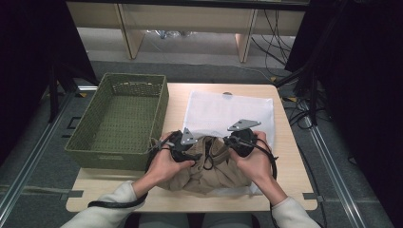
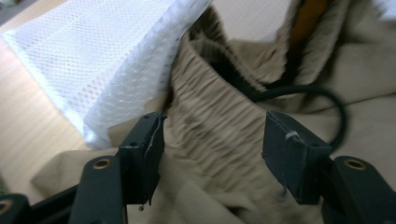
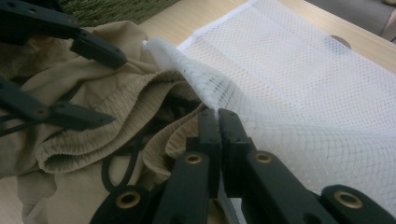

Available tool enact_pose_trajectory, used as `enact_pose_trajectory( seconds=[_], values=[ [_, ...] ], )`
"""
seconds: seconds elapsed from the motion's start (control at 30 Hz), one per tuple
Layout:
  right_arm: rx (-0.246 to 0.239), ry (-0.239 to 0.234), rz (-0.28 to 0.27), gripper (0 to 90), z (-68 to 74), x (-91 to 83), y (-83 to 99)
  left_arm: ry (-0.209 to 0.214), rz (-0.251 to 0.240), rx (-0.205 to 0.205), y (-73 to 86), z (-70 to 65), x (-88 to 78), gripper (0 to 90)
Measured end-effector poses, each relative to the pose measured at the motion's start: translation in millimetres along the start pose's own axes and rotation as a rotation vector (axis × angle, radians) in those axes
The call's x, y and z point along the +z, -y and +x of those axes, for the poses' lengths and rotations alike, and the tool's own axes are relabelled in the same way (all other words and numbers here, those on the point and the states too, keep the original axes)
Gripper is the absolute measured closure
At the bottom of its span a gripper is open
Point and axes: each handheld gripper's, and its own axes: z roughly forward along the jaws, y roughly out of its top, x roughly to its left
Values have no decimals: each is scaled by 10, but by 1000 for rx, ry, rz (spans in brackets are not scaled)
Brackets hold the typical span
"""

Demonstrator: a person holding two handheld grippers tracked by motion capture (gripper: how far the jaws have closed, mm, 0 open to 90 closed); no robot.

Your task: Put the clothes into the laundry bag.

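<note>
Table [image 1: 285, 166]: right tongs [image 3: 218, 122] pinch mesh bag [image 3: 299, 70]

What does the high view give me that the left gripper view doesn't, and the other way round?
High view alone: the green woven basket at the table's left, both hands, the right gripper, and the full spread of the white mesh bag on the wooden table.

Left gripper view alone: the left gripper up close, its jaws standing apart over the ribbed waistband with nothing pinched, and a black cord looping across the fabric.

Both: the tan garment bunched at the bag's near edge.
</note>
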Motion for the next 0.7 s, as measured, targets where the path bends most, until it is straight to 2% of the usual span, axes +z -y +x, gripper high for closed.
enact_pose_trajectory(
  seconds=[0.07,0.1,0.17,0.23,0.27,0.3,0.4,0.5,0.63,0.7],
  values=[
    [-15,9,-9,900,-8,2,2,25,7,-25,4,-3,55,382],
    [-19,7,-9,899,-9,0,3,43,4,-20,1,-7,70,382],
    [-13,5,-7,900,0,1,1,72,-12,-58,-2,-27,78,381],
    [-13,5,-6,900,-2,-1,0,76,-17,-49,-16,-37,53,379],
    [-8,3,-4,899,-3,-4,-1,84,-17,-62,-20,-54,46,375],
    [-24,10,-11,900,-11,5,1,83,-7,-59,-26,-70,41,372],
    [-12,8,-4,899,0,9,2,88,21,-44,-25,-106,72,350],
    [-31,4,-1,899,8,18,2,75,34,-80,-10,-92,136,347],
    [-19,-3,9,900,32,41,7,62,50,-130,10,-104,230,376],
    [-28,-5,10,900,36,47,6,54,57,-133,10,-101,256,400]
  ],
)
